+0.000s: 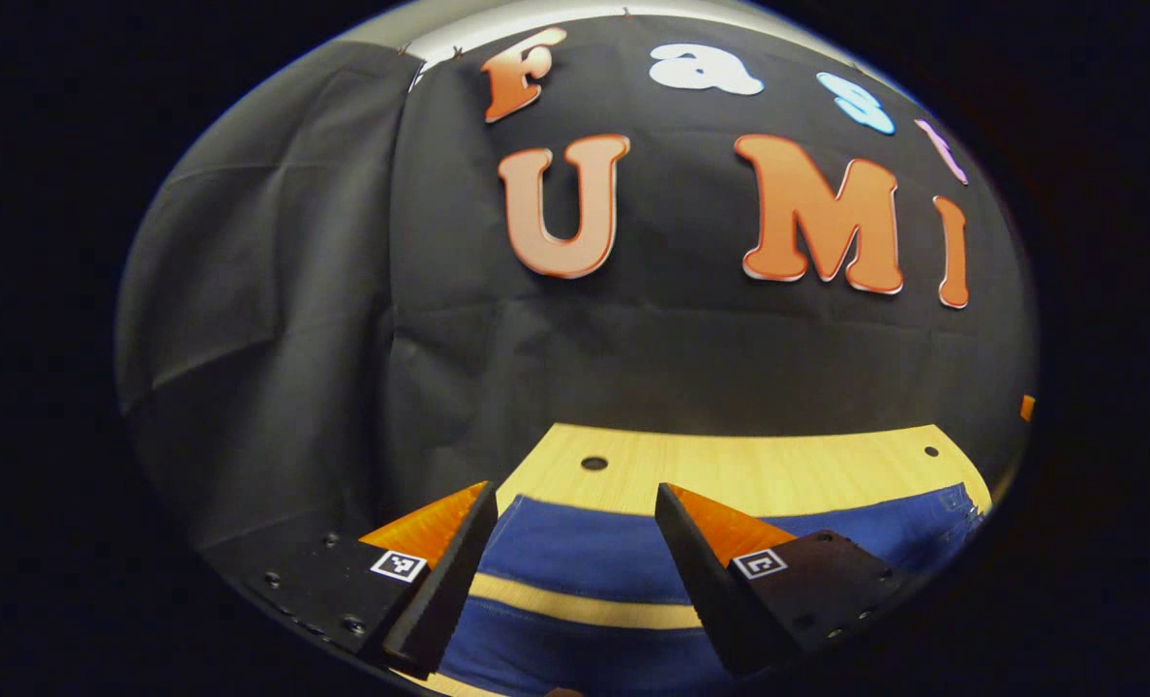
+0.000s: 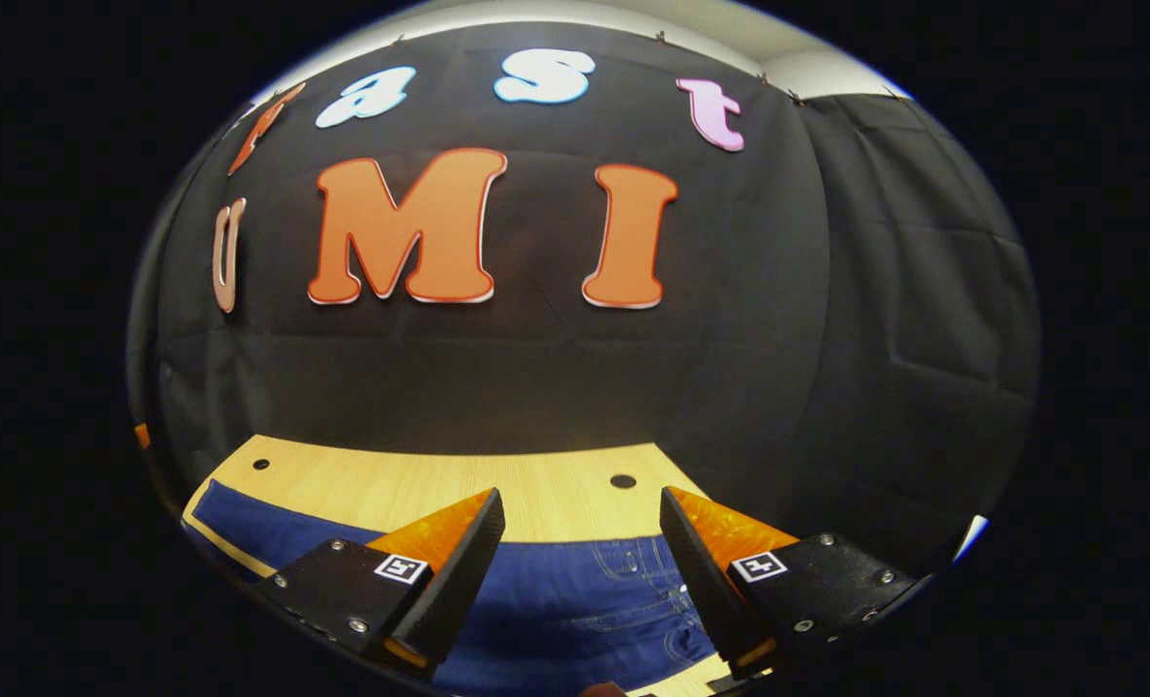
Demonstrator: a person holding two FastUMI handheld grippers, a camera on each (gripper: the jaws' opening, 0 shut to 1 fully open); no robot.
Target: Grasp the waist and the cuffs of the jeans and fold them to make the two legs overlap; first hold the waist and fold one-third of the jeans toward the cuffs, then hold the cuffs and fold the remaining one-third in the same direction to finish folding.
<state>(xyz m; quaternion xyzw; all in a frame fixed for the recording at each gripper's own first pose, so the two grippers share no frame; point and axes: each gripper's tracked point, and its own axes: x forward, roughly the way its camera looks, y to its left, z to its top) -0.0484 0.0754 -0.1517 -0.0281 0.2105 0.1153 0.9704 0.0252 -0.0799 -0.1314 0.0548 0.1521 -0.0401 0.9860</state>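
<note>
Blue jeans lie flat on a light wooden table. In the left gripper view the two legs (image 1: 585, 557) run side by side with a strip of table between them, and a frayed cuff (image 1: 953, 508) lies at the right. My left gripper (image 1: 575, 571) hovers open above the legs, holding nothing. The right gripper view looks down on the waist end with pockets and stitching (image 2: 623, 581), one leg (image 2: 256, 528) stretching away to the left. My right gripper (image 2: 580, 581) is open above the waist, apart from the cloth.
The wooden table (image 1: 749, 465) has small round holes (image 1: 593, 463) near its far edge (image 2: 622, 480). Black cloth walls close the booth right behind the table and at both sides. Bare tabletop (image 2: 439, 489) lies between the jeans and the back wall.
</note>
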